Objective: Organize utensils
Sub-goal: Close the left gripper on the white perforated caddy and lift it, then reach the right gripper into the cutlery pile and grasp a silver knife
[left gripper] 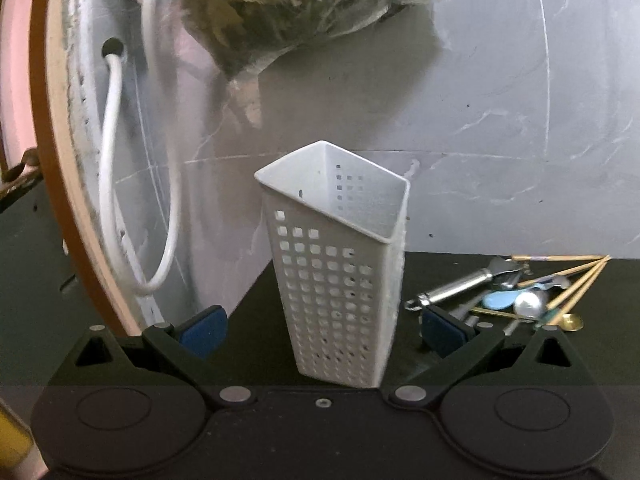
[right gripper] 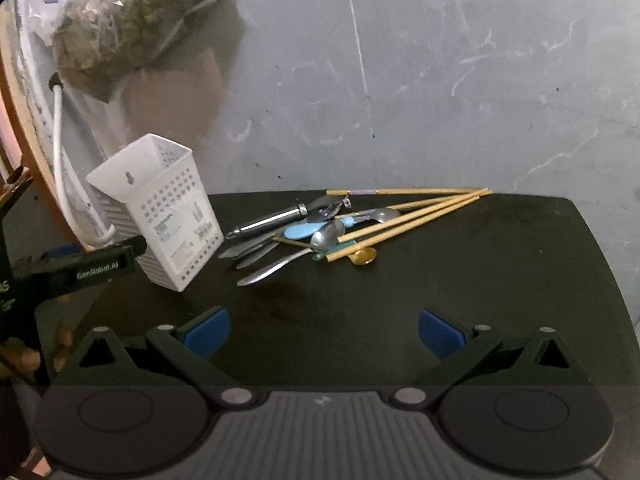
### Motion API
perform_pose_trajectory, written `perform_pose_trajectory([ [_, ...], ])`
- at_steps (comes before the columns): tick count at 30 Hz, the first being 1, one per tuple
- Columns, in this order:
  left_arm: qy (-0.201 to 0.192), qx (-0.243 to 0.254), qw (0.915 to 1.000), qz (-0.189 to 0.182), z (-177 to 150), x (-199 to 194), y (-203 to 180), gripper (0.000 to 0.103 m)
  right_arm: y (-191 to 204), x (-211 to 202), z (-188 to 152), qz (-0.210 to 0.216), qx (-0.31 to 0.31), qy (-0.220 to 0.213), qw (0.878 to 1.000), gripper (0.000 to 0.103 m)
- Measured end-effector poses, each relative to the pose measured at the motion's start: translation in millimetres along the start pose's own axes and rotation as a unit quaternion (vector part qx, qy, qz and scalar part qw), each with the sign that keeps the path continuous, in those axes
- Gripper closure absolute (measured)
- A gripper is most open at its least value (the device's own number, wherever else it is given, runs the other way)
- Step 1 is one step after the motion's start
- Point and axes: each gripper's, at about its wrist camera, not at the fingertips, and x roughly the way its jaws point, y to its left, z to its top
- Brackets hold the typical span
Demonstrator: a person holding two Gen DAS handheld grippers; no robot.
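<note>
Grey marbled wall backs our black table [right gripper: 440, 280]. We frame the empty white perforated utensil holder [left gripper: 340, 280] between our left gripper's [left gripper: 324, 330] spread jaws; our right gripper [right gripper: 324, 330], equally open, faces the piled spoons and chopsticks [right gripper: 320, 228] beside it.

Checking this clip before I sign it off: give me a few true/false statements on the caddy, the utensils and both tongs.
1. The white perforated caddy is empty. True, as far as its visible interior shows.
2. The left tongs are clamped on a spoon. False: they are open, with the caddy standing between the pads.
3. The utensil pile lies on the dark tabletop, outside the caddy. True.
4. The right tongs hold a chopstick. False: they are open and hold nothing.
5. The chopsticks stand upright in the caddy. False: they lie flat in the pile.
</note>
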Motion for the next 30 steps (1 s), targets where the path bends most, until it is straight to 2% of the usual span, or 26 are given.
perform_pose_trajectory([
  [6, -0.049, 0.040, 0.9978, -0.024, 1.8, 28.6, 3.9, 0.001, 6.1, 15.3, -2.0, -0.043, 0.025, 0.014, 0.999, 0.000],
  [14, -0.059, 0.061, 0.9934, -0.078, 6.5, 57.2, 18.3, 0.001, 35.5, 26.6, -5.9, -0.102, 0.061, 0.013, 0.993, 0.000],
  [17, -0.071, 0.078, 0.9886, -0.107, 5.2, 57.5, 24.7, 0.003, 46.5, 32.9, -6.8, -0.120, 0.071, 0.005, 0.990, 0.000],
  [19, -0.076, 0.090, 0.9848, -0.127, 4.8, 58.9, 27.4, 0.008, 51.4, 38.0, -5.9, -0.125, 0.079, 0.001, 0.989, 0.000],
  [22, -0.086, 0.114, 0.9779, -0.152, 2.2, 59.0, 28.2, 0.021, 54.0, 45.2, -4.0, -0.123, 0.088, -0.003, 0.988, 0.000],
  [26, -0.094, 0.122, 0.9730, -0.172, 0.9, 60.2, 29.8, 0.023, 46.5, 58.8, 5.3, -0.119, 0.086, -0.003, 0.989, 0.000],
  [30, -0.098, 0.126, 0.9678, -0.195, -0.5, 60.7, 35.3, 0.023, 19.8, 80.3, 27.0, -0.113, 0.114, 0.005, 0.987, 0.000],
])
